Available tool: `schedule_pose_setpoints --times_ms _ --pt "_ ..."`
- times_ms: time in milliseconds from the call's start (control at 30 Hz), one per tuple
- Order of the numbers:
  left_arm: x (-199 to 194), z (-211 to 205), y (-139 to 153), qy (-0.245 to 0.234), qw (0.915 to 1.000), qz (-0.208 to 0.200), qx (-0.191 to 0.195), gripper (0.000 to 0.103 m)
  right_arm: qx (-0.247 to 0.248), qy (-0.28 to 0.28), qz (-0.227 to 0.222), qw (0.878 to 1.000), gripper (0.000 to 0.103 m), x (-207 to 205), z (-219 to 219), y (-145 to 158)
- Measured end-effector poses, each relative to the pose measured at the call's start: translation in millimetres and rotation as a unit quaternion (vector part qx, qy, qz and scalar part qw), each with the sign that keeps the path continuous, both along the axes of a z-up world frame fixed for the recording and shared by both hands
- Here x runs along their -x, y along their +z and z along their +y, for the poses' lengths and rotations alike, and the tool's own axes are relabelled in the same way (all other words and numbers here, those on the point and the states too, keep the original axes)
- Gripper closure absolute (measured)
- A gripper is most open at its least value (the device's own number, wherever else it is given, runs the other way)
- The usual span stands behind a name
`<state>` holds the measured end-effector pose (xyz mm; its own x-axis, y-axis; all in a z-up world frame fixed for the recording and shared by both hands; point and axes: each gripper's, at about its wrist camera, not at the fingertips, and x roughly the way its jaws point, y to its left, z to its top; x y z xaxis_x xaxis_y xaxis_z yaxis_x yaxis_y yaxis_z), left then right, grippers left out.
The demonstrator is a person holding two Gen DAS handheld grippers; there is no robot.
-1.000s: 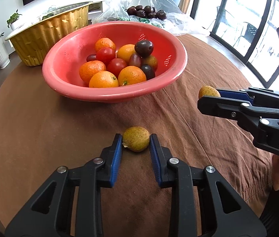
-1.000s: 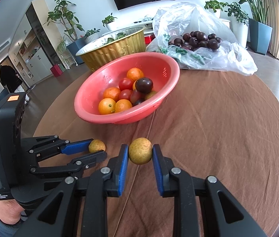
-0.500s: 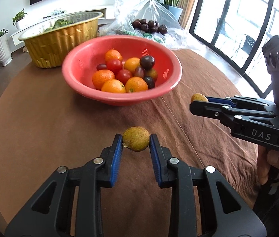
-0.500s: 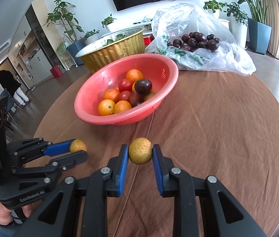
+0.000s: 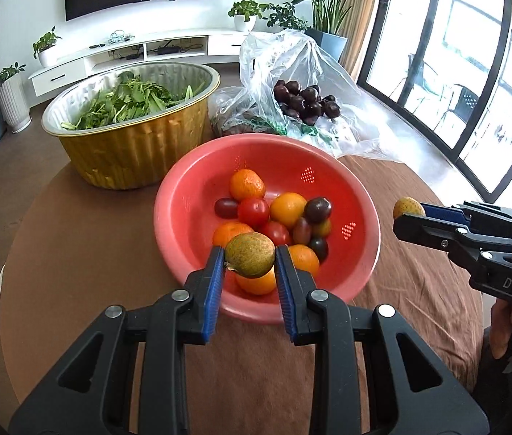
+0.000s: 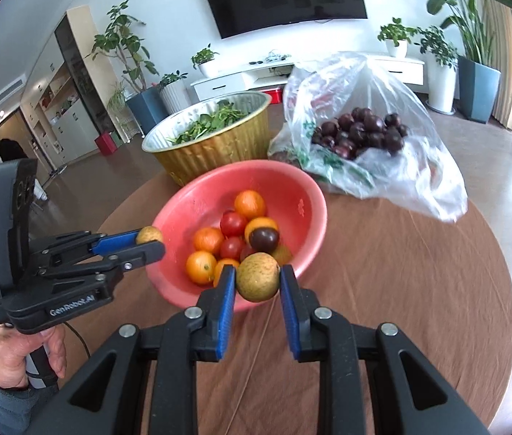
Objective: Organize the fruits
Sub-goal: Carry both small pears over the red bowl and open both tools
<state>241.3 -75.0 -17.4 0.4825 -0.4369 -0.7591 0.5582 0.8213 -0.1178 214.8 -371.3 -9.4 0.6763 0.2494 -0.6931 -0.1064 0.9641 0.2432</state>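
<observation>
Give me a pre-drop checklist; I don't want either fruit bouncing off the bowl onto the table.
1. Left gripper shut on the greenish fruit: ok.
2. Right gripper shut on the tan fruit: ok.
3. Greenish fruit over the red bowl: ok.
4. Tan fruit past the bowl's near rim: cannot tell.
5. Grippers apart from each other: ok.
6. Room left in the bowl: ok.

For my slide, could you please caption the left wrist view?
Left gripper holds a fruit over the red bowl; right gripper holds another.
</observation>
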Motion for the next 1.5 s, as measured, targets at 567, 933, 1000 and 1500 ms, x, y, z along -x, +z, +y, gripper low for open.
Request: schedule_pose_setpoints --times_ms 567,933,1000,1500 --pt "-43 -27 -38 -0.011 0.9997 0.016 -0.014 0.077 0.057 0.030 0.036 0.997 0.076 -83 31 -17" --pt "-47 -29 -42 -0.003 0.9999 0.007 -0.014 0.076 0.065 0.019 0.051 0.996 0.076 -94 27 -36" --pt "-47 -28 -42 0.003 0.9998 0.003 -0.017 0.073 0.065 0.017 0.056 0.996 0.075 -96 26 -39" --pt "-19 -15 -12 0.035 0.9986 -0.039 -0.014 0.027 0.057 -0.002 0.031 0.998 0.058 -77 17 -24"
